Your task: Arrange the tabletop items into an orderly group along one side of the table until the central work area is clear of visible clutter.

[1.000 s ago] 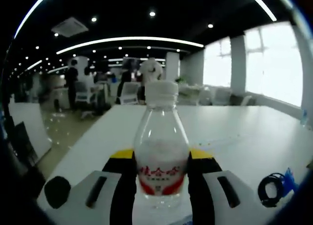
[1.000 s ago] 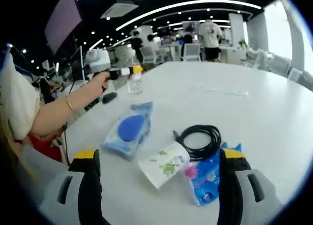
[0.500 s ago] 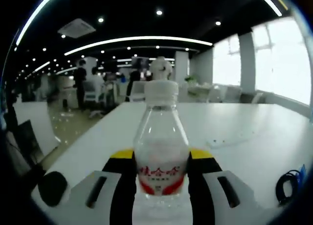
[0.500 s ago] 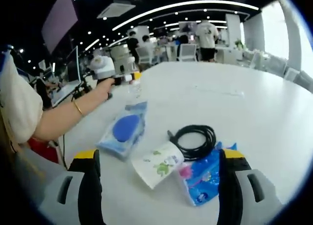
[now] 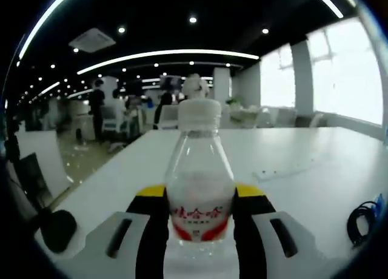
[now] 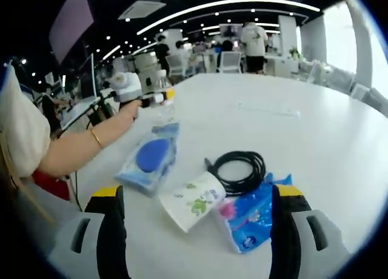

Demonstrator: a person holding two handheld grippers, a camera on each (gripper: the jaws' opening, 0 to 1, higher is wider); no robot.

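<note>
Bottle (image 5: 199, 188) sits clamped between the left gripper (image 5: 200, 230) jaws, upright, white cap on, red-and-white label facing the camera, base low over the white table (image 5: 303, 170). Left of bottle, at the table edge: a dark rounded object (image 5: 58, 229), can't tell what. Right of bottle, well apart: a bit of the black cable (image 5: 362, 221). Past the bottle, the table runs bare toward office chairs and standing people.

Right gripper (image 6: 197, 230) view: jaws wide apart, nothing between the pads, hovering over the table (image 6: 327, 127). Landmark here is the cable (image 6: 237, 170), coiled, lying flat. Nearest items first:
- blue packet (image 6: 251, 215): on the near side of the cable, touching or slightly under the coil, just inside the right jaw.
- white tissue pack (image 6: 191, 200) with green print: near-left of the cable, touching the blue packet, looks like it meets the cable end.
- clear bag with a blue round thing inside (image 6: 151, 159): left of the cable, apart from it.
- bottle (image 6: 163, 109): far-left of the cable, beyond the bag, held by the left gripper (image 6: 145, 96) in the person's hand (image 6: 128, 109), forearm with a bracelet reaching in from the left.

Faint paper strip lies far behind the cable.
</note>
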